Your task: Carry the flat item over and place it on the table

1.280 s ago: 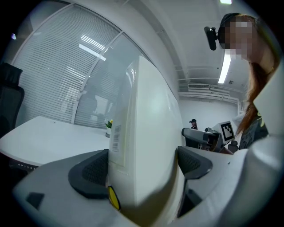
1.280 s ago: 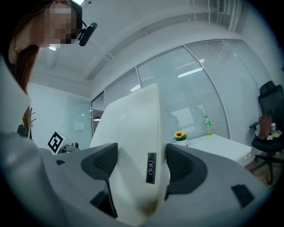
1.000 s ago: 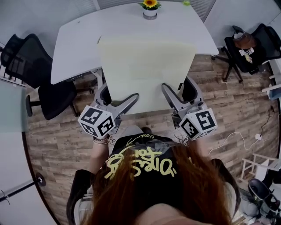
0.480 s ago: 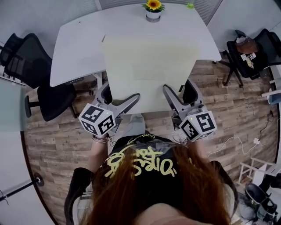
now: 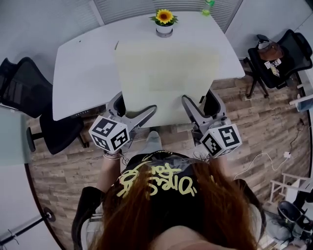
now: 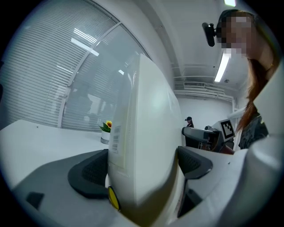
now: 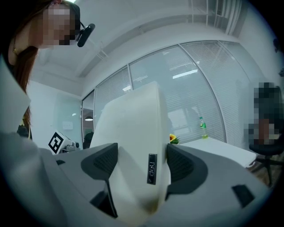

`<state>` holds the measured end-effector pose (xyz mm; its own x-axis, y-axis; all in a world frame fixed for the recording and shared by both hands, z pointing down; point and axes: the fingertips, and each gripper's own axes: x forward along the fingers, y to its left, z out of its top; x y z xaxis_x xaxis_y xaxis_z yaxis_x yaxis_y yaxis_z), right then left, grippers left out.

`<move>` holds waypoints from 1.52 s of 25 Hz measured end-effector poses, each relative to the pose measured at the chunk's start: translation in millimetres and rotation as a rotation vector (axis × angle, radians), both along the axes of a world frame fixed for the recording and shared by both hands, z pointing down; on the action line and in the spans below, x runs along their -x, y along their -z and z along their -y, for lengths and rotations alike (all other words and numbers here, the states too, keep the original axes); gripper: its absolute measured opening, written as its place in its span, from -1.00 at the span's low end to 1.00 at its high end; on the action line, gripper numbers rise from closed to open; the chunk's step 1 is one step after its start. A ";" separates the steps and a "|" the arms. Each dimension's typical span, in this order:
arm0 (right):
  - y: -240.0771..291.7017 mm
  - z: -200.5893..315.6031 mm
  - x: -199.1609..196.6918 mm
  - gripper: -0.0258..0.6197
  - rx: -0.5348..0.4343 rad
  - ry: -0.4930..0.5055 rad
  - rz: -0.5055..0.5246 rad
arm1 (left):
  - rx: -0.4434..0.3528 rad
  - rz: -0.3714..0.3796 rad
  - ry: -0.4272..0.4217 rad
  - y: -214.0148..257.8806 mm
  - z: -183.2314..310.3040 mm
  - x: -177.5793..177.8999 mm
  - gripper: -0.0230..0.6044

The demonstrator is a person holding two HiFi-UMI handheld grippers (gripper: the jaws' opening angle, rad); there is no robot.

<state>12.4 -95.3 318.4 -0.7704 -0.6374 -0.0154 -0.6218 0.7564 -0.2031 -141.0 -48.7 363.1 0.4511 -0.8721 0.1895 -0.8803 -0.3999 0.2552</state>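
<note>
A large flat cream-white panel (image 5: 166,80) is held level in front of me, its far part over the white table (image 5: 83,68). My left gripper (image 5: 132,111) is shut on the panel's near left edge, my right gripper (image 5: 199,110) on its near right edge. In the left gripper view the panel (image 6: 144,146) fills the gap between the dark jaw pads and carries a barcode label. In the right gripper view the panel (image 7: 133,150) is clamped likewise, with a small black label on its edge.
A potted sunflower (image 5: 164,20) stands at the table's far side, just beyond the panel. A green bottle (image 5: 209,6) is at the far right corner. Black office chairs sit to the left (image 5: 29,93) and right (image 5: 276,58). Wood floor lies below.
I have stepped closer to the table. The panel now reaches further over the tabletop, nearer the sunflower pot. Both grippers keep their hold.
</note>
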 end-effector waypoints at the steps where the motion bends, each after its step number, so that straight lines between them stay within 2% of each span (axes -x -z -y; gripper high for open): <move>1: 1.4 7.5 3.2 0.14 -0.002 -0.005 0.001 | -0.002 0.000 -0.004 0.6 8.2 3.2 0.63; 17: 0.0 96.1 38.7 0.14 0.024 -0.081 -0.016 | 0.028 -0.015 -0.084 -1.3 107.6 40.8 0.63; 30: -1.4 145.0 67.3 0.14 0.028 -0.150 -0.019 | 0.035 -0.040 -0.145 -6.3 165.6 70.1 0.63; 38: -8.3 159.5 61.1 0.14 0.032 -0.199 -0.027 | 0.058 -0.056 -0.192 -18.5 186.8 62.8 0.63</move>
